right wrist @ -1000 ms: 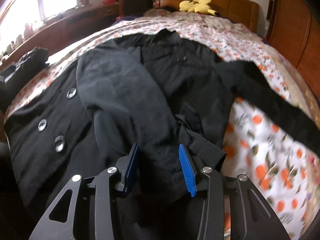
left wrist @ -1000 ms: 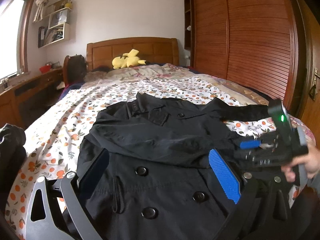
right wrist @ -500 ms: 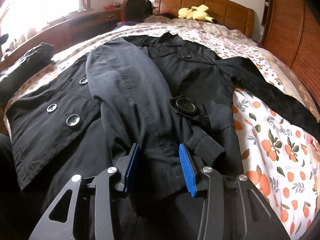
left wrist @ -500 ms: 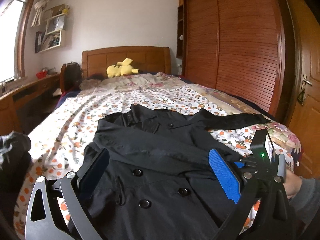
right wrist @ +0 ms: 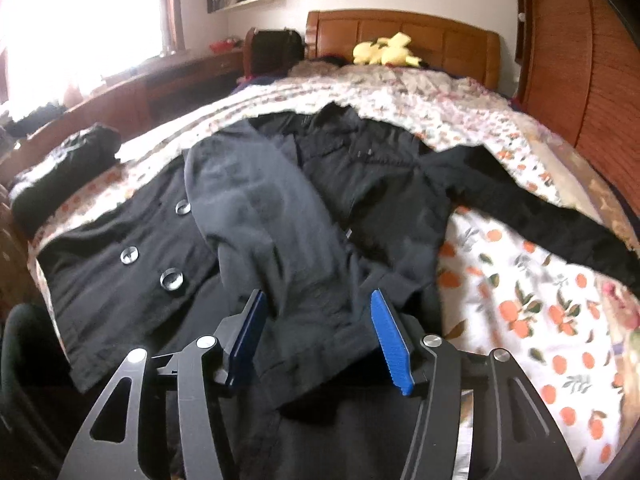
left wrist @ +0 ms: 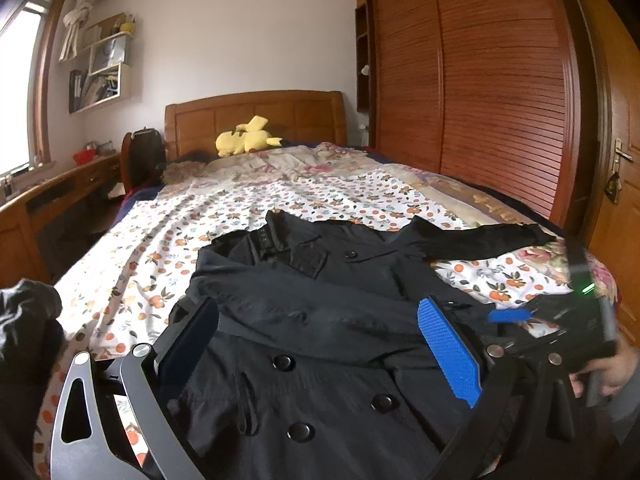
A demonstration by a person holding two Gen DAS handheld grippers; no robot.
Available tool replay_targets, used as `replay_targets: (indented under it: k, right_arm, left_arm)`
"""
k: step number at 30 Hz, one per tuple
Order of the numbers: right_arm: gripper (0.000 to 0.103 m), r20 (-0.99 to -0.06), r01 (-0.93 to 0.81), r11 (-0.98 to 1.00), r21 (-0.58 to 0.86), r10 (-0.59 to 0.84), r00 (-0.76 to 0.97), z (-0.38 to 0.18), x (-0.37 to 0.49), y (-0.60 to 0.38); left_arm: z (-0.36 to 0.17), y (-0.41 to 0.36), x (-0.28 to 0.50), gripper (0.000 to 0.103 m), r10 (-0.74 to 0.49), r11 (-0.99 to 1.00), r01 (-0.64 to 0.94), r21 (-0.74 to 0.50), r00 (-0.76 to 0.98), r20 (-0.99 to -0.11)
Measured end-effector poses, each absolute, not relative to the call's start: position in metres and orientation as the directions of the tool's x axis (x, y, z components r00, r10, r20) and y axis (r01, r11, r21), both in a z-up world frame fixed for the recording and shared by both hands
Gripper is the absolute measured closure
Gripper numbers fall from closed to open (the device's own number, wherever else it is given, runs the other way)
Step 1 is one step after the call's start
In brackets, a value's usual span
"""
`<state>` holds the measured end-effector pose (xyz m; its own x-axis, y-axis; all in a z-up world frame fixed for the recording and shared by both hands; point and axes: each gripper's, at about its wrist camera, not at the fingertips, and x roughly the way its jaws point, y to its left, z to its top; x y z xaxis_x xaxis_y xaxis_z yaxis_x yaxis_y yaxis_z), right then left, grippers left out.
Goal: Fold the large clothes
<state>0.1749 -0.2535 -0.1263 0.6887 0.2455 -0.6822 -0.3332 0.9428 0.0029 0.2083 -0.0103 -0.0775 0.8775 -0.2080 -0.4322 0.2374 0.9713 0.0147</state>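
1. the jaws of the right gripper (right wrist: 318, 338) are seen spread wider than half a second ago, with the cuff of the folded sleeve (right wrist: 276, 236) lying loose between the blue pads (right wrist: 390, 342); the cuff is no longer pinched, so the sleeve has evidently been let go.
2. the jaws of the left gripper (left wrist: 320, 344) are held wide apart and empty, as in the earlier frames, poised over the buttoned front of the black coat (left wrist: 320, 320).
3. the coat is spread front-up on the flowered bedsheet (left wrist: 192, 224), collar toward the headboard (left wrist: 256, 116). one sleeve is laid diagonally across the chest; the other sleeve (left wrist: 480, 240) is stretched out sideways over the sheet, unfolded.
4. the left wrist view has been raised and drawn back over the last second, so more of the room and less of the coat is shown.
5. the first sleeve fold is judged complete. the outstretched sleeve is judged the next thing to be taken and brought across, before the body is folded.
6. the right wrist view is blurred by motion, so whether the pads are touching the cloth cannot be told.
7. a dark bundle (right wrist: 60, 176) is seen at the bed's left edge, apart from the coat.
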Motion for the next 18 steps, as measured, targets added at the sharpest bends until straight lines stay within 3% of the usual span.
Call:
replay_targets:
  k: [6, 18]
  right_arm:
    - [0.042, -0.646, -0.300, 0.953, -0.034, 0.208, 0.734, -0.102, 0.179, -0.268]
    - [0.041, -0.653, -0.136, 0.987, -0.083, 0.049, 0.756, -0.097, 0.232, -0.316]
  left_arm:
    - [-0.110, -0.005, 0.243, 0.003, -0.233, 0.968, 0.249, -0.026, 0.858, -0.459]
    - [-0.161, 0.016, 0.290, 0.003, -0.245, 0.966, 0.251, -0.055, 0.835, -0.492]
